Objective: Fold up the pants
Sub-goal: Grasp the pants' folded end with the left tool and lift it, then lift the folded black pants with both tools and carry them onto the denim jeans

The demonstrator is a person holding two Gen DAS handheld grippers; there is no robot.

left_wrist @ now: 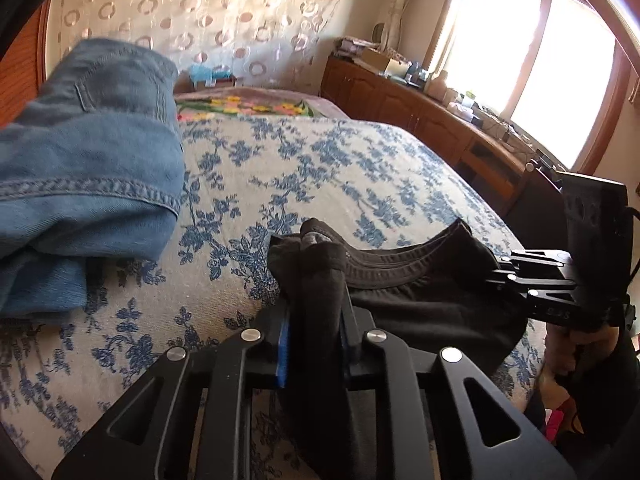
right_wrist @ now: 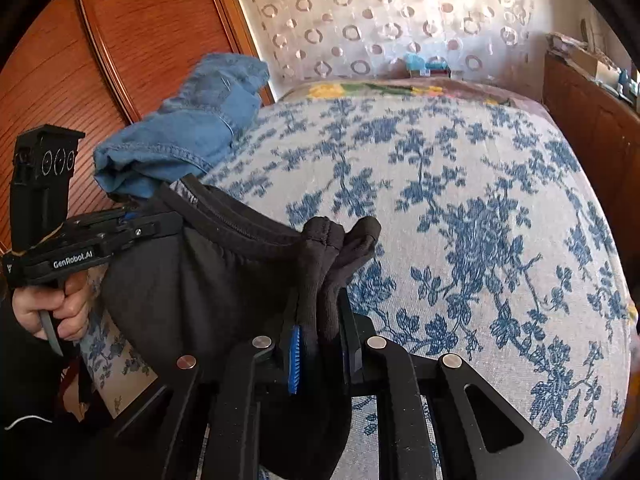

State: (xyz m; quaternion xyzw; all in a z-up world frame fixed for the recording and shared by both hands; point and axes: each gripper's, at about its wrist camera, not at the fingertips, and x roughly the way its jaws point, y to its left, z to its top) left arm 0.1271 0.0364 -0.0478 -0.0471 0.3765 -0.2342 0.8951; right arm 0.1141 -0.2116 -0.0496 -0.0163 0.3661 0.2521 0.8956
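Left gripper: the black two-finger left gripper (left_wrist: 314, 320) is clenched on one end of the waistband of the dark brown, soft knit pants (left_wrist: 420, 304); a bunch of fabric stands up between its blue-lined fingers (left_wrist: 283, 344).
Right gripper: the black two-finger right gripper (right_wrist: 320, 332) grasps the other end of the same waistband, with a twisted knot of cloth poking out above its fingers (right_wrist: 295, 354).
Pants: the dark brown pants (right_wrist: 192, 280) hang between the two grippers at the near edge of the bed, the ribbed waistband (left_wrist: 384, 266) running in a shallow curve from one grip to the other, the rest of the cloth sagging below it. How far the legs drop cannot be seen.
Grippers seen from each other: from the left wrist view the right gripper (left_wrist: 520, 276) shows at the right, its tips on the waistband; from the right wrist view the left gripper (right_wrist: 160, 226) shows at the left, held by a bare hand (right_wrist: 56, 308) around its handle.
Bed: a cream bedspread with a blue flower print (right_wrist: 460, 200) covers the bed under and beyond the pants.
Jeans: a rumpled pair of blue denim jeans (left_wrist: 92, 152) lies on the left side of the bed, apart from the dark pants.
Far end: a floral blanket in yellow and green (left_wrist: 248, 106) lies across the far part of the bed, below a pale wall with ring patterns (left_wrist: 208, 12).
Right side: a long brown wooden cabinet (left_wrist: 420, 112) stands under a bright window (left_wrist: 532, 64).
Left side: reddish wooden panelling (right_wrist: 132, 40) stands beside the jeans.
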